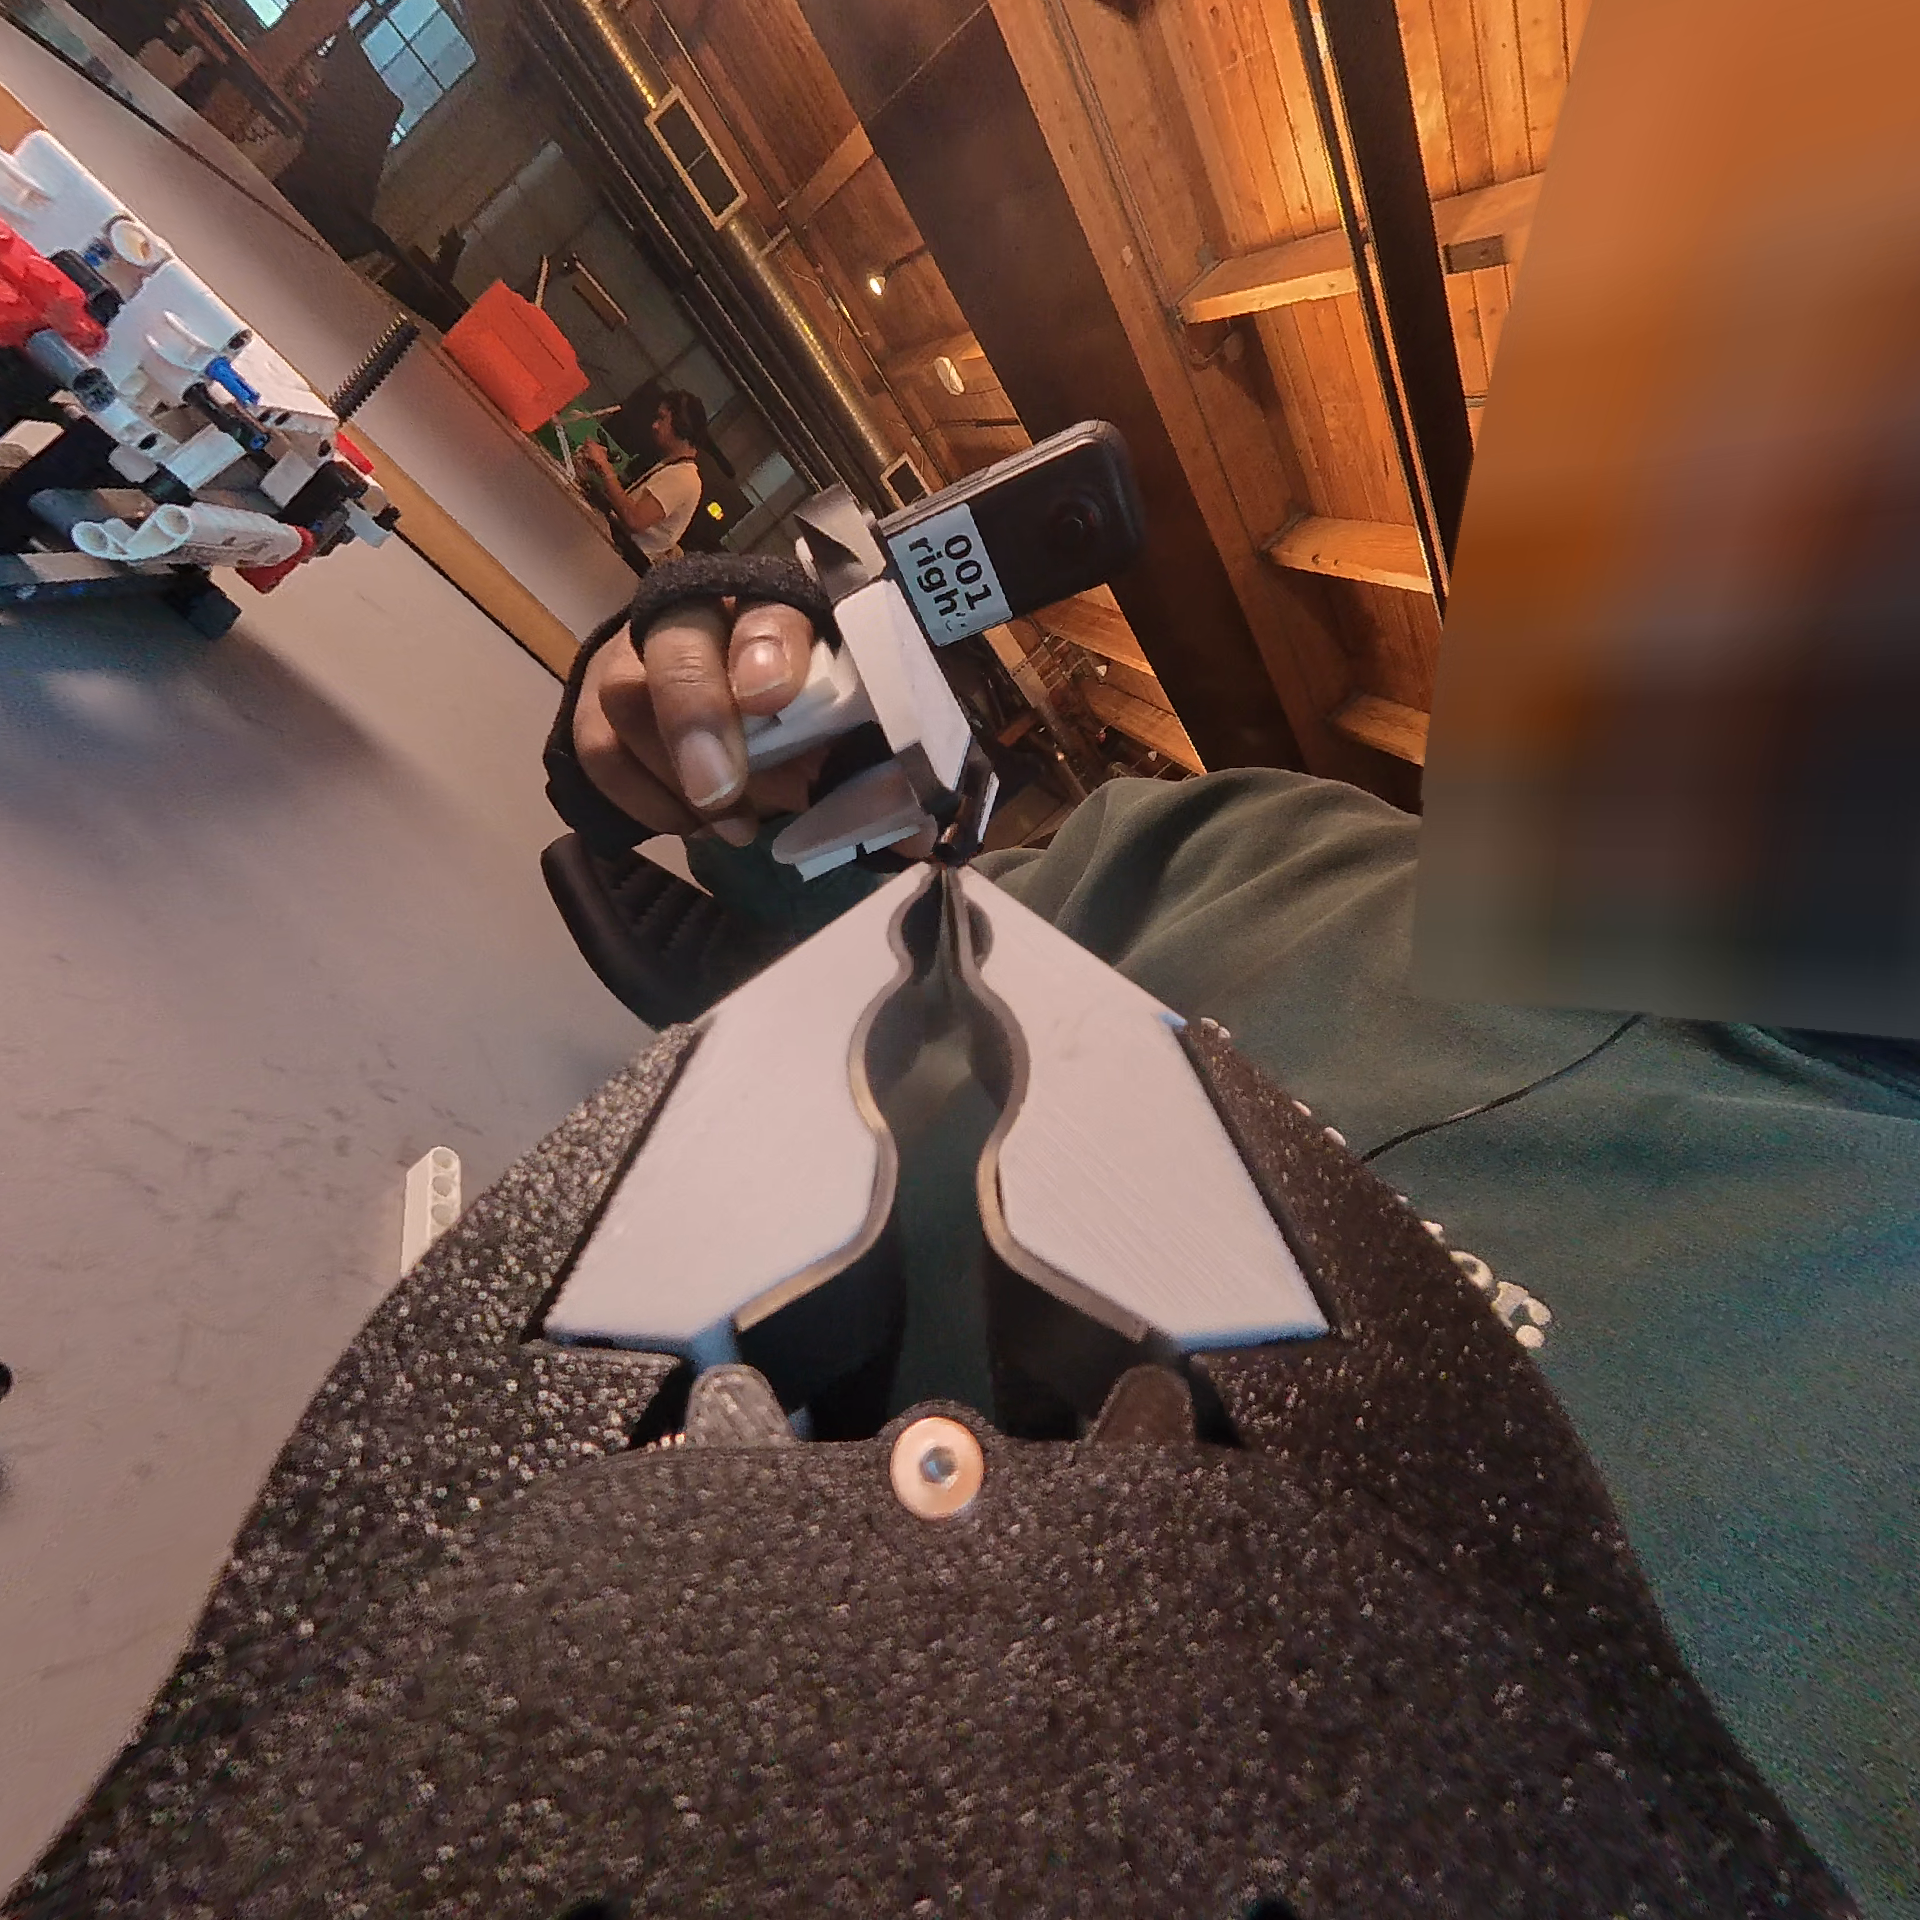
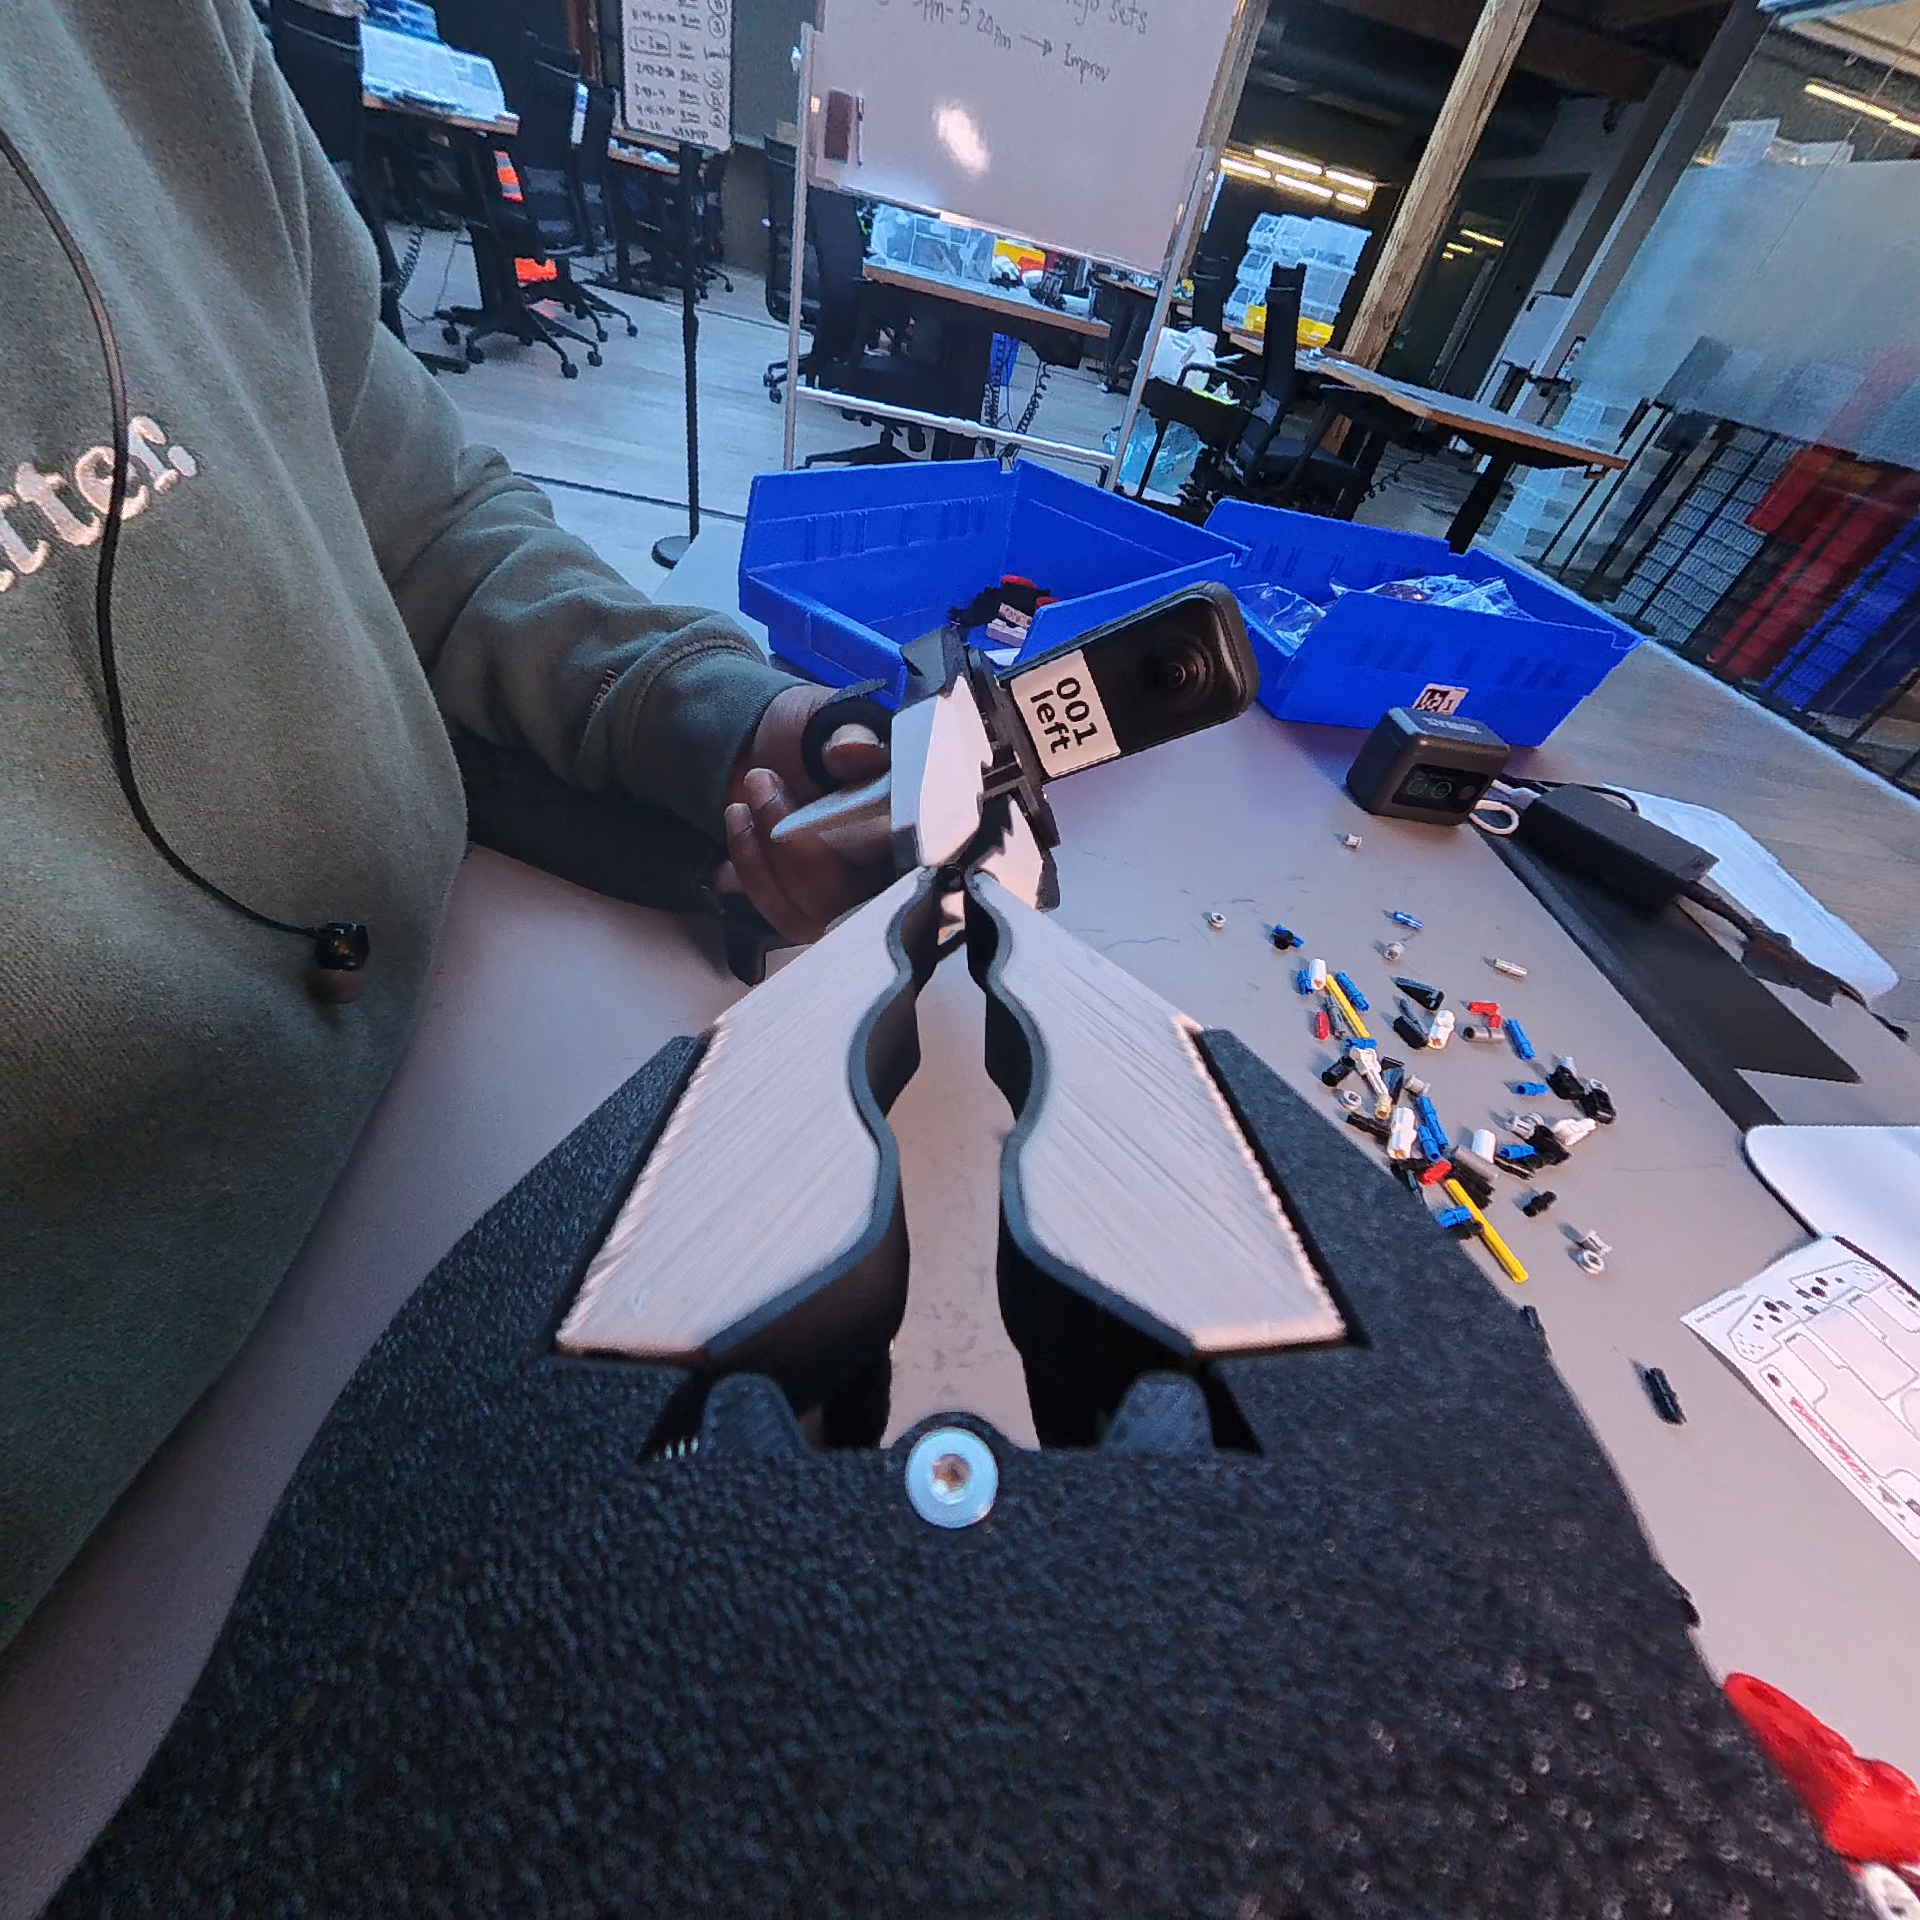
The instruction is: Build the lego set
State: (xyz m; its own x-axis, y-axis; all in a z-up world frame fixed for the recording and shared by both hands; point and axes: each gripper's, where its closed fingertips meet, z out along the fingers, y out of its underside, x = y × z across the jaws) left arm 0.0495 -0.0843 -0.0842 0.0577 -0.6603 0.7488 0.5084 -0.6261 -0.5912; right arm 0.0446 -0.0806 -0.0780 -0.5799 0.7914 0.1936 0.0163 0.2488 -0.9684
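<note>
My left gripper point(image 1: 948, 878) and right gripper point(image 2: 945, 899) meet tip to tip in the air in front of a person's green sweatshirt. A small black Lego piece point(image 2: 945, 906) sits between the tips, mostly hidden; it shows as a dark sliver in the left wrist view point(image 1: 950, 847). Both pairs of jaws are closed down on it. The right gripper shows in the left wrist view point(image 1: 940, 821), the left gripper in the right wrist view point(image 2: 971, 852). A part-built white, red and black Lego model point(image 1: 177, 416) stands on the table at the far left.
Loose small Lego pieces point(image 2: 1434, 1091) lie on the grey table point(image 2: 1195, 831). Behind them stand two blue bins point(image 2: 914, 551) point(image 2: 1455, 644), a black camera box point(image 2: 1425, 764) and a black adapter point(image 2: 1610, 847). An instruction sheet point(image 2: 1818, 1351) lies right. A white beam point(image 1: 428, 1195) lies by my left gripper. Both grippers' tips are close together, under 4 cm apart.
</note>
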